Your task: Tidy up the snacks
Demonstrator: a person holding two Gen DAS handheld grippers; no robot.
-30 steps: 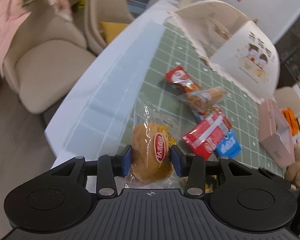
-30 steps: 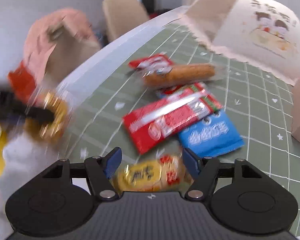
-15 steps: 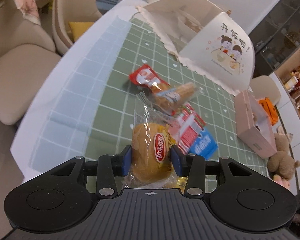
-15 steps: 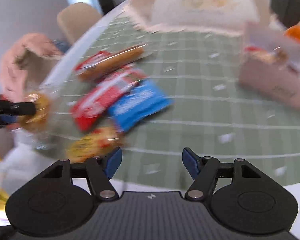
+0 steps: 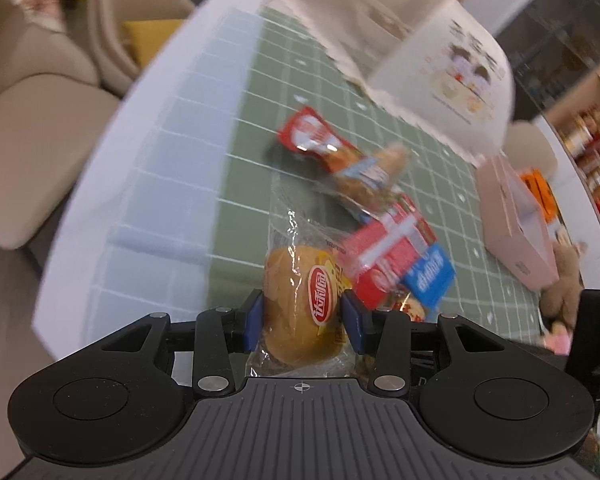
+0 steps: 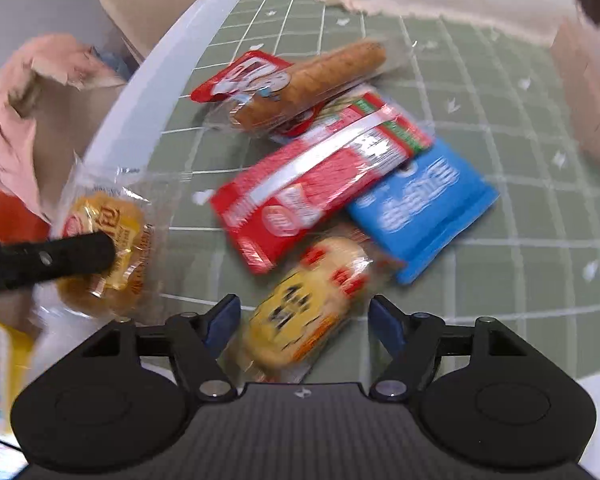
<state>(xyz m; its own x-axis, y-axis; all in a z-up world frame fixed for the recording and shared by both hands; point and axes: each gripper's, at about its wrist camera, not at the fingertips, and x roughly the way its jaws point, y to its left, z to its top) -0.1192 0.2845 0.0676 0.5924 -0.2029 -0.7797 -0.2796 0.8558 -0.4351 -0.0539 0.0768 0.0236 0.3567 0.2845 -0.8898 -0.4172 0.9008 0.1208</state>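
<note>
- Cake (image 5: 300, 312) in its clear wrapper sits clamped between your left gripper (image 5: 302, 316) pads, lifted off the green grid mat (image 5: 256, 168); from the right wrist view it hangs over the table's near edge, left of the snack pile.
- Your right gripper (image 6: 304, 320) has just been widening its jaws; the yellow-and-red rice cracker pack (image 6: 300, 312) lies between the blue pads, but neither pad touches it, so nothing is held there.
- Centre on that pack before you close: it lies tilted across the jaw line, so roll your wrist until the pads face its long sides, I'd suggest.
- Its far end appears to tuck under the red wafer pack (image 6: 320, 188), with the blue packet (image 6: 420, 204) just beside it. Come down low and draw it towards you, or you may drag those two along.
- Keep the left grip gentle; the cake looks soft and likely to squash.
- Destination looks like either the cream fabric bag (image 5: 440, 56) or the pink box (image 5: 516, 228), both at the far side of the mat; I can't tell which.
- Leave the sausage-shaped snack (image 6: 312, 80) on its red wrapper for later.
</note>
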